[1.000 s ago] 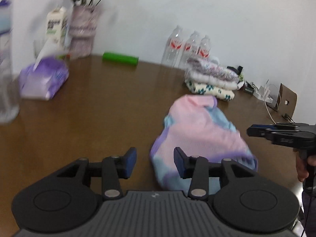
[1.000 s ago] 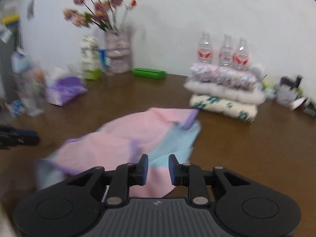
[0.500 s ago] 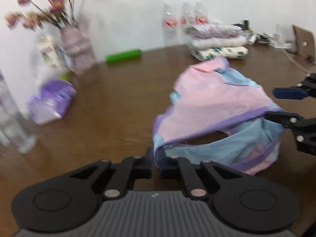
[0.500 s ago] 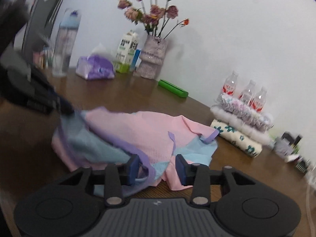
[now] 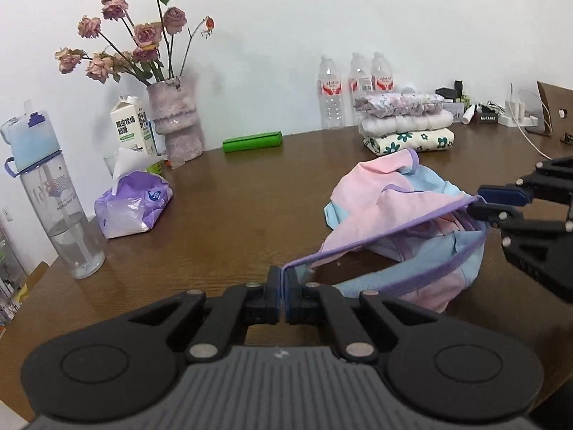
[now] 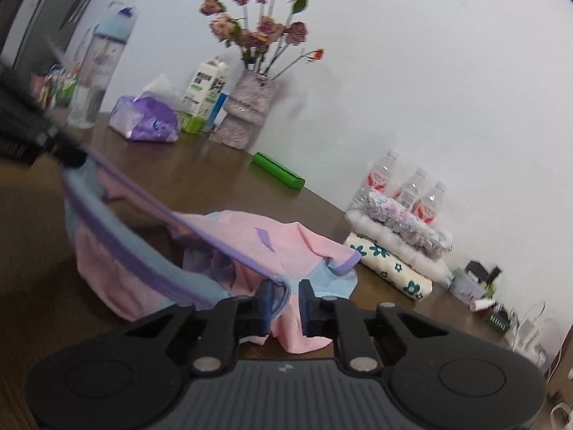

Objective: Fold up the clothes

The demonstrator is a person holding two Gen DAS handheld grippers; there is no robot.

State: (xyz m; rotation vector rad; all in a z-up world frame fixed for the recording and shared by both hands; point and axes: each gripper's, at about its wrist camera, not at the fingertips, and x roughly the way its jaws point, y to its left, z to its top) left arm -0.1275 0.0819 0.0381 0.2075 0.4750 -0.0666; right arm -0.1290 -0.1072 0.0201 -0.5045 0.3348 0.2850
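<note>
A pink and light-blue garment [image 5: 386, 208] with purple trim lies bunched on the brown table [image 5: 232, 208]. My left gripper [image 5: 283, 286] is shut on one end of its purple hem. The hem runs taut and off the table to my right gripper [image 5: 480, 202], whose jaws pinch the other end. In the right wrist view, the right gripper [image 6: 286, 301] has the blue hem corner against its left finger, with a small gap left between the pads. The garment [image 6: 279, 243] sags below the stretched hem. The blurred left gripper [image 6: 68, 154] holds the far end.
A stack of folded clothes [image 5: 404, 129] sits at the back right, with three water bottles [image 5: 354, 86] behind it. A green box [image 5: 252, 141], flower vase [image 5: 175, 122], milk carton [image 5: 130, 125], tissue pack [image 5: 132, 204] and tall drinking bottle [image 5: 53, 197] line the left. Chargers and cables [image 5: 515, 118] lie far right.
My left gripper went from open to shut on the hem. The right jaws narrowed onto the other end. Both grippers drew apart, lifting and stretching the hem.
</note>
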